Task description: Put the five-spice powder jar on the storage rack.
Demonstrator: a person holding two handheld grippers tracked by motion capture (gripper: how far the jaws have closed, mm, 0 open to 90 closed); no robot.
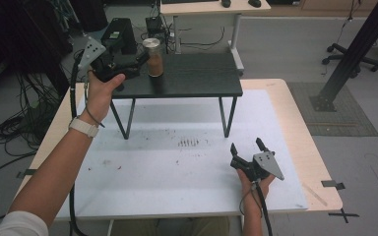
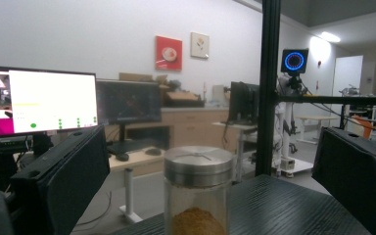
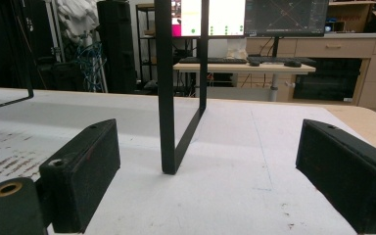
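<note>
A glass jar (image 1: 153, 57) with a metal lid and brown powder inside stands on the left part of a small black raised table (image 1: 197, 78). My left gripper (image 1: 139, 63) is held level at that table's left end, pointing at the jar. In the left gripper view the jar (image 2: 197, 196) stands close ahead between the wide-apart jaws of the left gripper (image 2: 210, 147), with a gap on each side. My right gripper (image 1: 246, 145) rests low on the white mat (image 1: 177, 167), open with nothing in it. The right gripper (image 3: 208, 142) faces a leg (image 3: 169, 122) of the black table.
The black table stands on the white mat, which covers a wooden tabletop (image 1: 305, 128). Small dark marks (image 1: 188, 142) dot the mat's middle. A black post (image 1: 354, 49) rises at the right, cables (image 1: 15, 123) lie on the floor at the left, and a desk (image 1: 211, 7) stands behind.
</note>
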